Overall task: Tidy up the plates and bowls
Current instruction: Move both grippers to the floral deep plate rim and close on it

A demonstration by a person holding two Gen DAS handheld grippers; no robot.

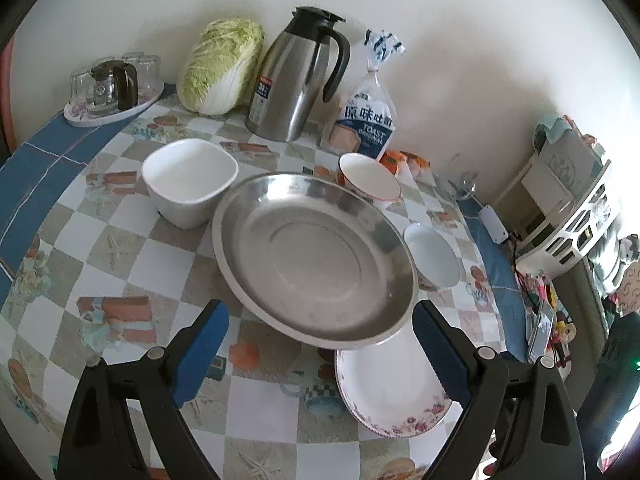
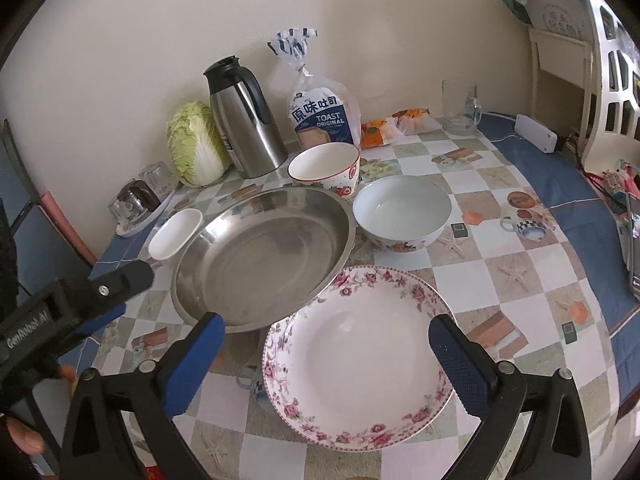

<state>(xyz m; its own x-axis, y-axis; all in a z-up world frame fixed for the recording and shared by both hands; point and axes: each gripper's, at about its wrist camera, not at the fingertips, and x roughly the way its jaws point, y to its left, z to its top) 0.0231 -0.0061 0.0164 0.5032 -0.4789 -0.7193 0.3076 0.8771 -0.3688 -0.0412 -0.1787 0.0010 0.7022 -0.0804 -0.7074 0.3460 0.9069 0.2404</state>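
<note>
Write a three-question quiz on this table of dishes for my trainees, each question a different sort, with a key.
1. True or false: the steel pan overlaps the rim of the flowered plate.
2. Which stands nearest the bread bag? A. red-rimmed bowl B. square white bowl C. glass mug
3. Fill in: the right claw holds ____.

Key: 1 true; 2 A; 3 nothing, it is open above the flowered plate.

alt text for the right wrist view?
Open right hand-held gripper hovers over a white floral-rimmed plate tucked under a large stainless steel dish's rim; three white bowls beyond on the checkered tablecloth.
</note>
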